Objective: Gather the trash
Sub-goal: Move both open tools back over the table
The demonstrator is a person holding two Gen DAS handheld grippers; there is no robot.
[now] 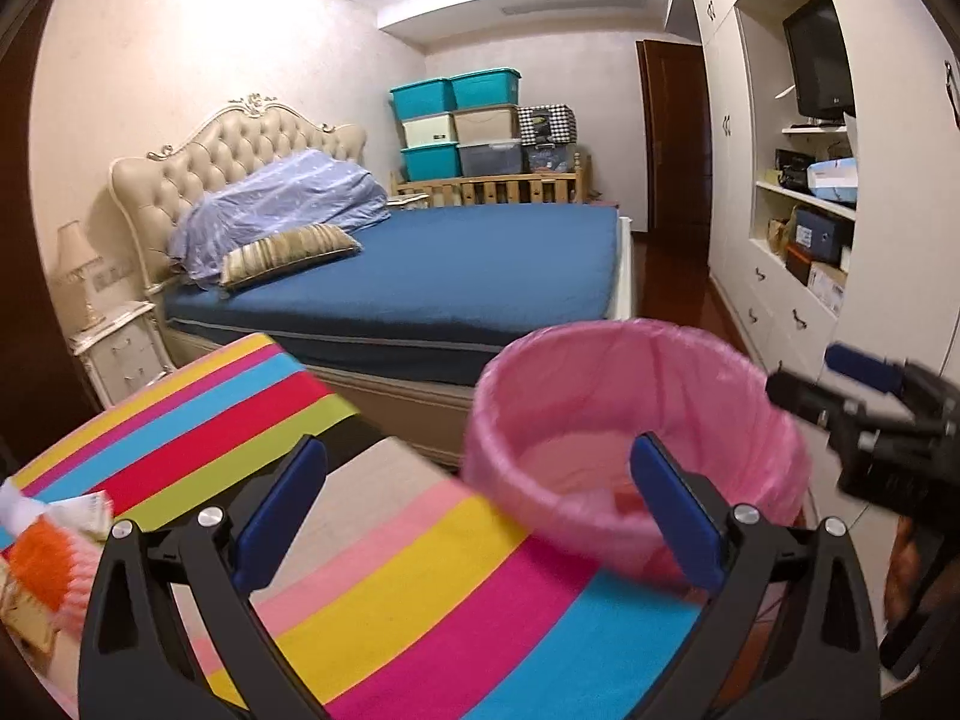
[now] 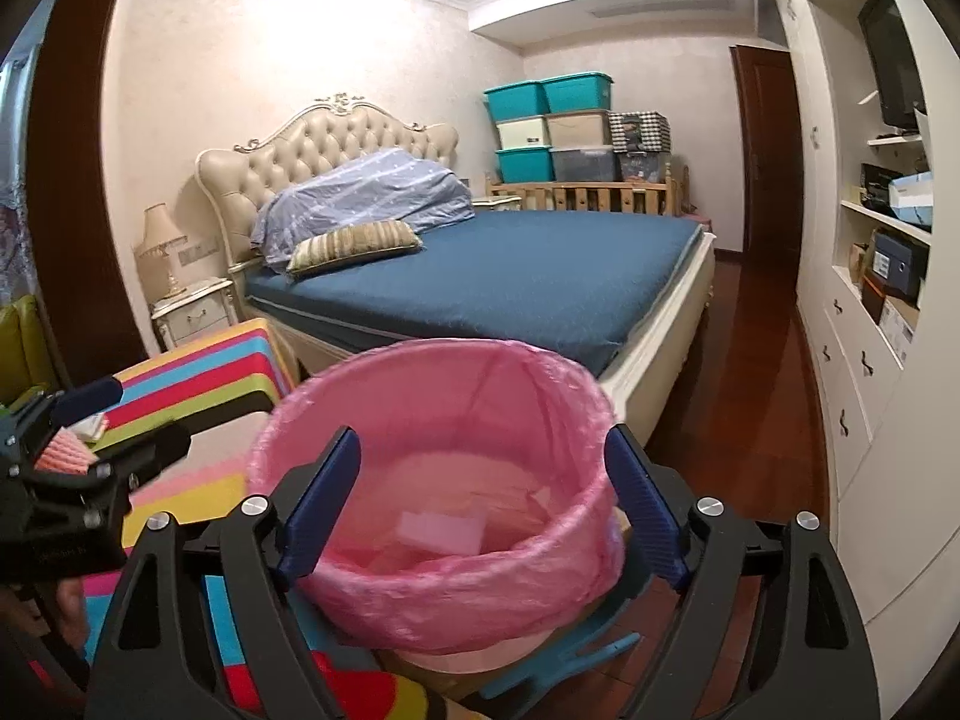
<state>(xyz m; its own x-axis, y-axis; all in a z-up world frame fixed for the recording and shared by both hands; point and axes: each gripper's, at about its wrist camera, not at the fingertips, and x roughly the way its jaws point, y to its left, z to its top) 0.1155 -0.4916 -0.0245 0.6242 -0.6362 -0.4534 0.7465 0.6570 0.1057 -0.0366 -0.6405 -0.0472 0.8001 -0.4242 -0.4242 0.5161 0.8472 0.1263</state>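
Note:
A bin with a pink liner stands beside a surface covered in a bright striped cloth. My left gripper is open above the cloth, its right finger in front of the bin's rim, with nothing between the pads. My right gripper is open over the bin, one finger on each side of the rim, and holds nothing. A white scrap of paper and other pieces lie inside the liner. An orange and pink sponge-like item with wrappers lies on the cloth at the far left.
A bed with a blue sheet fills the middle of the room. White built-in shelves and drawers line the right wall above a wooden floor. A nightstand stands left of the bed. A blue plastic piece lies under the bin.

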